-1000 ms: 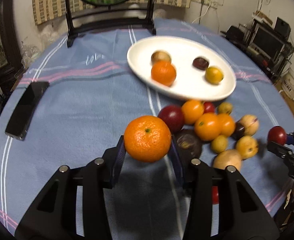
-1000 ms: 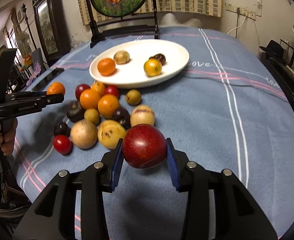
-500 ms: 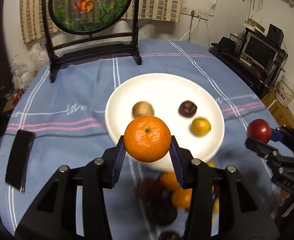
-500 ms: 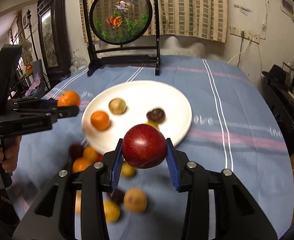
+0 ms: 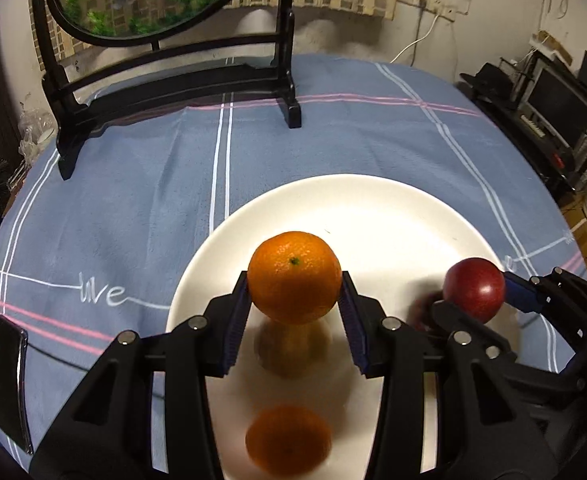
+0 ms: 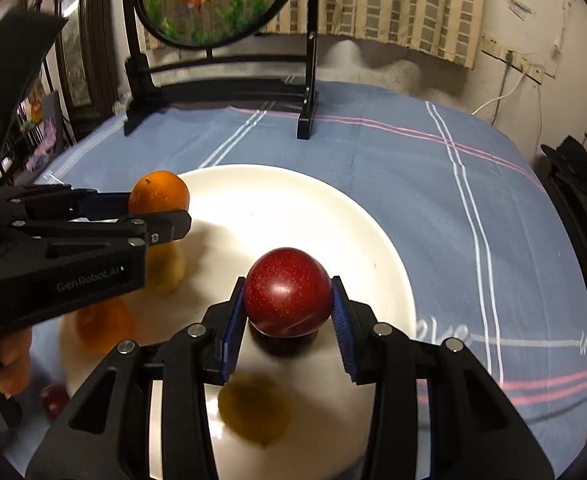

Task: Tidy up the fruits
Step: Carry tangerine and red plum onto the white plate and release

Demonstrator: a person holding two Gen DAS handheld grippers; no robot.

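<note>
since a second ago both grippers have travelled from the pile of loose fruit on the cloth to a spot over the white plate [image 5: 393,208], which now fills the lower middle of both views; the pile itself has dropped out of sight, apart from one blurred red fruit [image 6: 53,400] on the cloth at the plate's near left edge in the right wrist view

the left gripper [image 5: 293,320] is clamped on an orange [image 5: 294,276], its blue pads pressing the fruit on both sides, held above the plate with its shadow on the white surface below. the right gripper [image 6: 287,316] is clamped the same way on a dark red plum [image 6: 288,291], also above the plate, to the right of the orange; the two grippers are side by side, near each other but apart

on the plate, a second orange [image 5: 288,438] lies near the front edge under the left gripper, blurred. in the right wrist view a yellowish fruit [image 6: 253,410] lies below the plum, a dark fruit is mostly hidden right beneath it, and a pale fruit [image 6: 167,270] sits partly behind the left gripper

the plate rests on a blue tablecloth [image 5: 133,220] with white and pink stripes. a black phone [image 5: 9,380] lies at the cloth's left edge, and a round goldfish screen on a black stand [image 5: 173,76] stands at the far side. fingers of a hand [image 6: 9,360] wrap the left gripper's handle
</note>
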